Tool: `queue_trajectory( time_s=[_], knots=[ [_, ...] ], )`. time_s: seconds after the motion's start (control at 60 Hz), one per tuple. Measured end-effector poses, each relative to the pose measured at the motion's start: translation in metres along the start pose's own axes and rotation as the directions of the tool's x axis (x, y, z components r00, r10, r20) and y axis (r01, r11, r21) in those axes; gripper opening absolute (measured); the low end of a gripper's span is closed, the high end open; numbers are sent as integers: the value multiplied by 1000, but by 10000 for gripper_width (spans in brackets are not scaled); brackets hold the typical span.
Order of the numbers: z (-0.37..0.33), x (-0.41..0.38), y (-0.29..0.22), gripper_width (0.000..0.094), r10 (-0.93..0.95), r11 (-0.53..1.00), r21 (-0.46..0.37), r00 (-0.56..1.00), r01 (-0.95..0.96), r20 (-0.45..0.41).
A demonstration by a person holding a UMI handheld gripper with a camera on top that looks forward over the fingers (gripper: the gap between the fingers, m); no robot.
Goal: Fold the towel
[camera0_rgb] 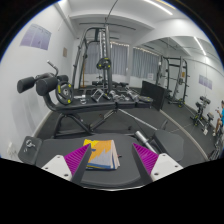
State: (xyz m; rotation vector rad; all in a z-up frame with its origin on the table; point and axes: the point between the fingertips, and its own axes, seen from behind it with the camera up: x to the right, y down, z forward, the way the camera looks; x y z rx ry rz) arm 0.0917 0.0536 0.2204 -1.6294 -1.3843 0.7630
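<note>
A folded towel point(100, 154) with a yellow, orange and blue print lies flat as a small stack on a dark surface point(120, 182). My gripper point(111, 158) is open. Its pink pads sit at either side of the towel, the left fingertip point(78, 158) close to the towel's left edge and the right fingertip point(146, 160) farther off, with a gap. The towel rests on the surface between the fingers and neither pad presses on it.
This is a gym room. A black weight bench point(85, 122) stands just beyond the surface, with a cable machine point(100, 60) behind it. A metal bar point(141, 135) lies ahead on the right. A rack point(172, 75) and an exercise bike point(203, 112) stand farther right.
</note>
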Motion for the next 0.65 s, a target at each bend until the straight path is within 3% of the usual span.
queue_trajectory(
  time_s=[0.25,0.65],
  knots=[
    [-122,-13,32,854,30,1000,7,999,-30,40],
    [-158,-23,64,853,-9,1000,-16,998,10,69]
  ],
)
